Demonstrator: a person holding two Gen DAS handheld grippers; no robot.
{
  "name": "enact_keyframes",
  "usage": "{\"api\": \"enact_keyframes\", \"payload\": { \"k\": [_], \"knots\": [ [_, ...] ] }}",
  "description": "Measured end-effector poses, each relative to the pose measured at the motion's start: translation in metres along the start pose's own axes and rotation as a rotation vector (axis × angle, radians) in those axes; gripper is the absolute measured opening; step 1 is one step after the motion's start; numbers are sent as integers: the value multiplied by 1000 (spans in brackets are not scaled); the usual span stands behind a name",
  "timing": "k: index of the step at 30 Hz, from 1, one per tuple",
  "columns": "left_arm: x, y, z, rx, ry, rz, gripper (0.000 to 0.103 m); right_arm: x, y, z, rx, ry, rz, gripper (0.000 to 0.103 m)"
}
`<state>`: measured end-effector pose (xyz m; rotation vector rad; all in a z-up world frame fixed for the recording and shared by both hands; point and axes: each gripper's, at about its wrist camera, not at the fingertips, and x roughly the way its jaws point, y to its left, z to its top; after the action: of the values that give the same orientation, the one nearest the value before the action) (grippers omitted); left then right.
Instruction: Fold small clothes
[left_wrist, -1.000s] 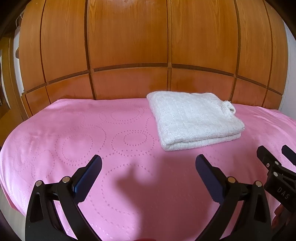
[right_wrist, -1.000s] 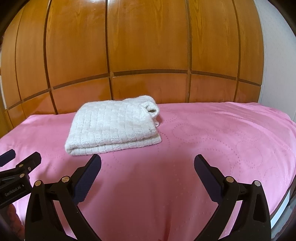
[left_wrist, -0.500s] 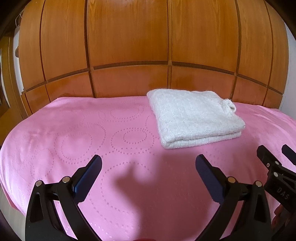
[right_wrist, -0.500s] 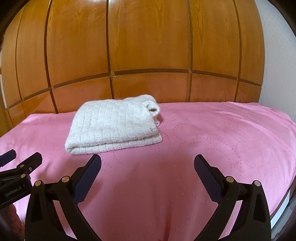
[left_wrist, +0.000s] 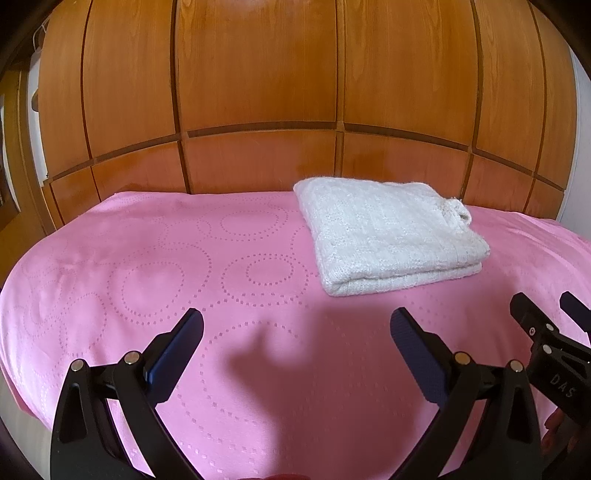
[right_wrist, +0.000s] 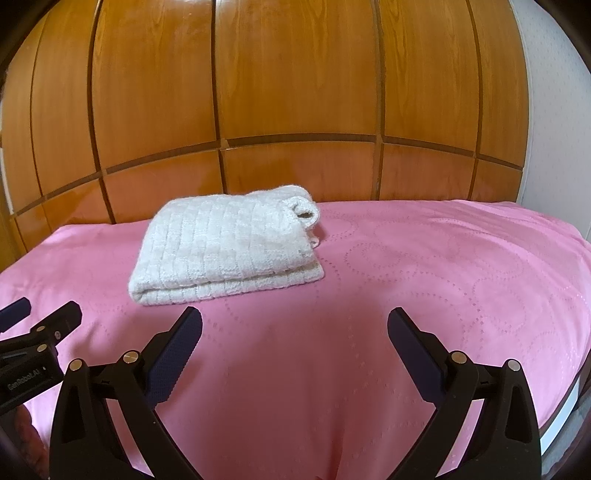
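Observation:
A white knitted garment (left_wrist: 388, 236) lies folded into a thick rectangle on the pink bedspread (left_wrist: 184, 266), near the wooden headboard. It also shows in the right wrist view (right_wrist: 229, 251). My left gripper (left_wrist: 295, 332) is open and empty, held above the spread, short of the garment and to its left. My right gripper (right_wrist: 294, 330) is open and empty, short of the garment and to its right. Each gripper shows at the edge of the other's view, the right one (left_wrist: 554, 354) and the left one (right_wrist: 33, 347).
A wooden panelled headboard (left_wrist: 258, 110) rises behind the bed. The pink spread (right_wrist: 443, 277) drops off at the left edge and at the right edge, where a white wall (right_wrist: 554, 129) stands.
Both views have shifted slightly, with the garment a little lower and nearer in frame. Both grippers stay open and empty. The garment has not moved on the bed.

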<state>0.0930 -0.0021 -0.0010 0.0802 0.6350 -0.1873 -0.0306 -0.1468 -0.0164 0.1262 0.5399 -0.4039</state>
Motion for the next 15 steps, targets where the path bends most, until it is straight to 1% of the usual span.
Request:
{"api": "enact_keyframes", "payload": {
  "k": [15],
  "knots": [
    [5, 1, -4, -34, 25, -25, 101, 4, 1, -3, -1, 14, 1, 99]
  ]
}}
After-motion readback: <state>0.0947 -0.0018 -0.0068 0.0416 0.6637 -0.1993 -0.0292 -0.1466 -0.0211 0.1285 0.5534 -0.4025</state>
